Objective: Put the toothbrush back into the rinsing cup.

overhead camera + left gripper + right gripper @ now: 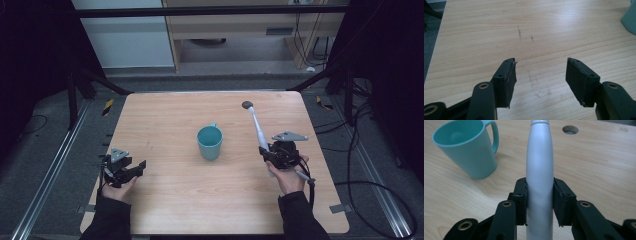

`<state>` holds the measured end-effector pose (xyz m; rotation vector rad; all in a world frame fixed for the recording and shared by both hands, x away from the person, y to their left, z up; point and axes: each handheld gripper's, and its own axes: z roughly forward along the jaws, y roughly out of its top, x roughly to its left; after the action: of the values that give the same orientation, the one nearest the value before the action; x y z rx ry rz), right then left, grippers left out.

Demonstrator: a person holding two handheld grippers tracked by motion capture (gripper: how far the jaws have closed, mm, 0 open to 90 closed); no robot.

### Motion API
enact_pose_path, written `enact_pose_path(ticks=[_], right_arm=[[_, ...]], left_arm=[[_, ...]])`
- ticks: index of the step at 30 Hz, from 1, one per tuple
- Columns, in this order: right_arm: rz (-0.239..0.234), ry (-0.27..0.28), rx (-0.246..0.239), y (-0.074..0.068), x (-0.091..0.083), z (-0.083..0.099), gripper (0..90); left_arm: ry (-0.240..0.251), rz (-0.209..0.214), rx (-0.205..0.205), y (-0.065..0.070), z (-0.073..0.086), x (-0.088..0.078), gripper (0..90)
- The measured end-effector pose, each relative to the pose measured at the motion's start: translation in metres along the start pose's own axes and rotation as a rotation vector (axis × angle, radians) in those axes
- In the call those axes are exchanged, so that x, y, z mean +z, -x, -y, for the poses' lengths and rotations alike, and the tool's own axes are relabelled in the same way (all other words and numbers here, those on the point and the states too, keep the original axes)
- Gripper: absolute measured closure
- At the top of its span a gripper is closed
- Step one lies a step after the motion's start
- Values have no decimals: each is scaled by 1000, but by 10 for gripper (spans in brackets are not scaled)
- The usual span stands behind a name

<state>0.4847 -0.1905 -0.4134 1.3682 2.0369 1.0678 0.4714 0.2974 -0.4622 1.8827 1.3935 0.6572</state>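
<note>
A teal mug (209, 142) stands upright in the middle of the wooden table (170, 200), its handle toward the far side. My right gripper (272, 151) is shut on the thick lower end of a white electric toothbrush (258, 131), which slants up and away over the table. In the right gripper view both pads press the toothbrush handle (539, 182), with the mug (469, 150) at the upper left. My left gripper (135, 167) rests at the table's left front, open and holding nothing; in the left gripper view its gap (540, 77) frames bare wood.
A round cable hole (247, 104) sits near the table's far edge, just past the toothbrush tip. Dark metal frame legs flank the table. Cables trail on the floor at the right. The mug's edge (630, 18) shows at the far right of the left gripper view.
</note>
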Motion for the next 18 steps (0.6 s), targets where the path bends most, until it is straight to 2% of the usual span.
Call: enact_pose_path(ticks=[3,13,18], right_arm=[[-12,37,26,-1,1,-4,664],[25,152,59,-9,6,-17,664],[29,191,70,-14,7,-23,664]], left_arm=[[4,1,1,0,0,0,409],[28,-9,39,2,1,1,451],[30,-23,42,1,2,2,466]])
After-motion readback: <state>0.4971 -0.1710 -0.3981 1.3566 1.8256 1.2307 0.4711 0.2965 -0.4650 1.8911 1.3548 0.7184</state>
